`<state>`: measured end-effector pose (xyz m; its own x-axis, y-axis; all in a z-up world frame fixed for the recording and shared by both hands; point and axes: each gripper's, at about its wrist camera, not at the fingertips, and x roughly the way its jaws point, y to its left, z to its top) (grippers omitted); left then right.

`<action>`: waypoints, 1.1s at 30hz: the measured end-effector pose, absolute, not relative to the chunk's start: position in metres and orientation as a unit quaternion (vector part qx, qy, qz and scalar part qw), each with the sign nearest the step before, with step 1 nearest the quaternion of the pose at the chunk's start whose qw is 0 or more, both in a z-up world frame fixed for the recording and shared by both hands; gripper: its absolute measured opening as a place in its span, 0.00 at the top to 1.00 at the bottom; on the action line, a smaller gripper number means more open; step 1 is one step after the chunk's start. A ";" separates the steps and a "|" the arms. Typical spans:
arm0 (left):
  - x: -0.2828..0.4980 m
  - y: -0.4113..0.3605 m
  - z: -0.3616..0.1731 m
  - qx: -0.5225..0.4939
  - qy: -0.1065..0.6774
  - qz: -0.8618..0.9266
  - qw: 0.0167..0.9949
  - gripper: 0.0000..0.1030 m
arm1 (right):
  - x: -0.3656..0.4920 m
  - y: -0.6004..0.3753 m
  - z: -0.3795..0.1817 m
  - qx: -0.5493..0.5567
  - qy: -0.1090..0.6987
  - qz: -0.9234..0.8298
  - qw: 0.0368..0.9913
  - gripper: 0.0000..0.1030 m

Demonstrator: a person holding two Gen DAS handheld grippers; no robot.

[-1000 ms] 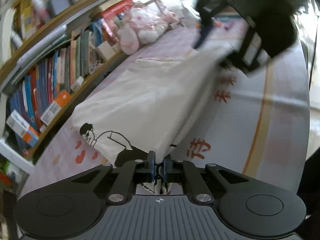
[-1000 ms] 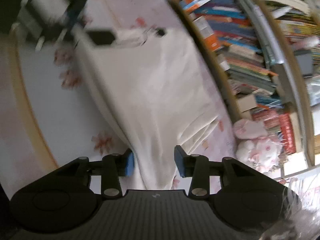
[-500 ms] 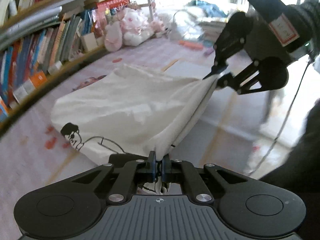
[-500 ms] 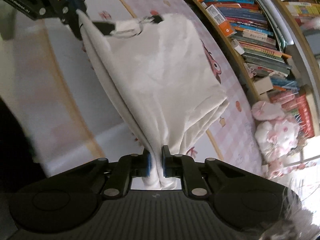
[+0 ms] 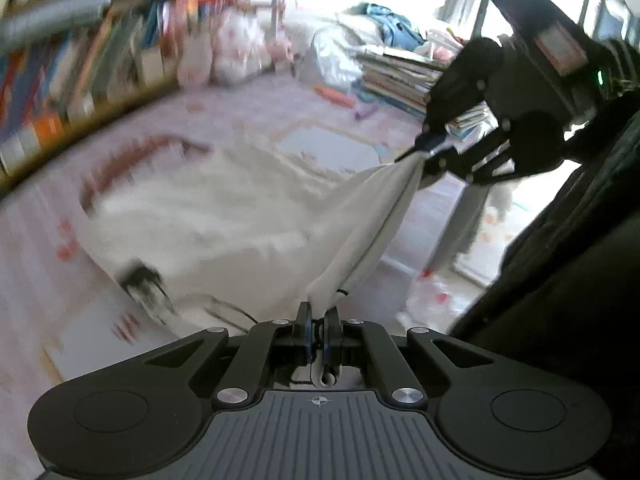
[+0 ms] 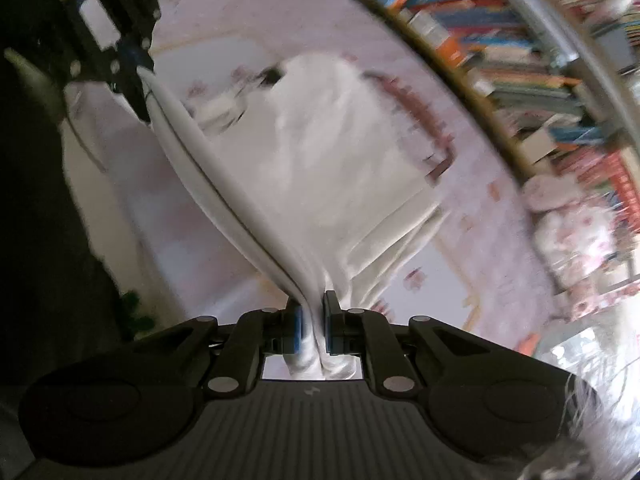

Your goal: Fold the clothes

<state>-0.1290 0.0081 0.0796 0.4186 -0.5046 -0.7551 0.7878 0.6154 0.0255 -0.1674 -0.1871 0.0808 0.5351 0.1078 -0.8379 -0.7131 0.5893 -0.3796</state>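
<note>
1. The white garment lies partly on the pink mat, its near edge lifted and stretched taut between my two grippers; that edge is the long axis.
2. My left gripper is clamped on one end of it, my right gripper pinched on the other.
3. The body trails toward the mat's bookshelf edge, equally near both hands, so I judge the fold goes that way.
</note>
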 end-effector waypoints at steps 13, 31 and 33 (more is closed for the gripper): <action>-0.059 0.018 0.146 0.153 0.276 -0.281 0.906 0.96 | -0.102 -0.184 0.150 -0.425 0.246 0.222 0.842 0.92; 0.069 0.009 0.040 0.162 0.415 -0.168 0.880 0.63 | 0.074 -0.171 0.059 -0.368 0.362 0.277 0.810 0.75; 0.074 0.020 0.032 0.164 0.426 -0.134 0.880 0.36 | 0.084 -0.179 0.050 -0.368 0.349 0.245 0.827 0.76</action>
